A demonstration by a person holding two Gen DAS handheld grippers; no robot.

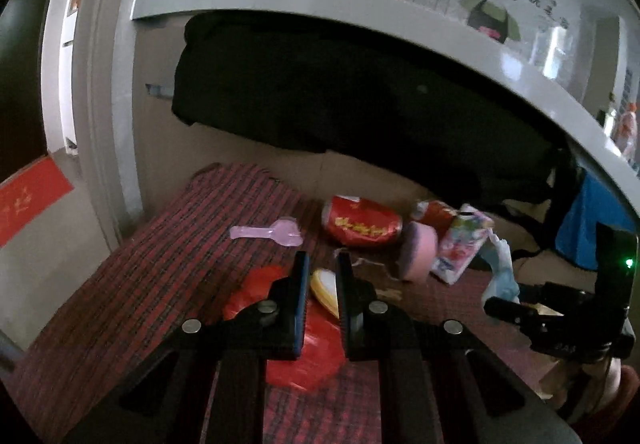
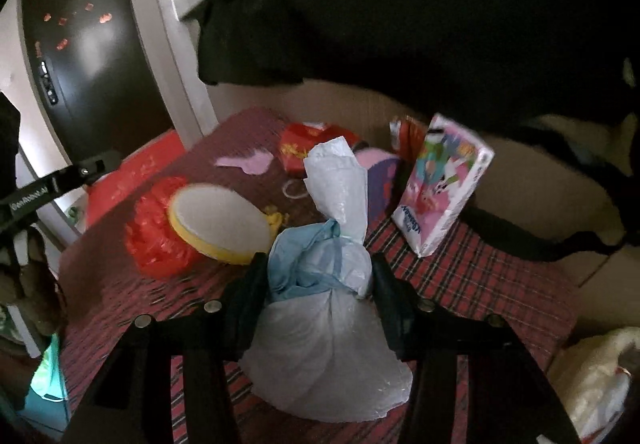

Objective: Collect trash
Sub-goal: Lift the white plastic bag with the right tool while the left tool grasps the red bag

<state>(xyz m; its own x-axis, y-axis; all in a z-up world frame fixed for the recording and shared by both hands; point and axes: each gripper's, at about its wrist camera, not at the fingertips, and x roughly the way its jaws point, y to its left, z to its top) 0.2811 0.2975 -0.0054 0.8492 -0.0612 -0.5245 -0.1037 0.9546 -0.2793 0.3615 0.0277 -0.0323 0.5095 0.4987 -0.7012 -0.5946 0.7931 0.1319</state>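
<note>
- Trash is mostly uncollected, by my reading: several pieces lie loose on the red plaid cloth-covered table (image 2: 472,264).
- My right gripper (image 2: 320,276) is clamped around the neck of a knotted white and pale-blue plastic bag (image 2: 328,272), pads pressing both sides; its body bulges back between the fingers toward the camera.
- My left gripper (image 1: 323,264) has its jaws drawn almost together with nothing between the pads; I judge it clenched and empty.
- Just beyond and beneath the left fingertips lie a round yellow-rimmed lid (image 1: 326,286) and a crumpled red plastic bag (image 1: 316,348).
- Farther ahead of the left gripper: a flat lilac plastic spoon (image 1: 268,232), a crushed red wrapper with gold lettering (image 1: 362,222), a pink round sponge-like puff (image 1: 416,250) and a pink cartoon-printed carton (image 1: 460,244) leaning beside it.
- I see no bin in either view, so the held bag has yet to be dropped anywhere, and I count one item in hand and the rest waiting.
</note>
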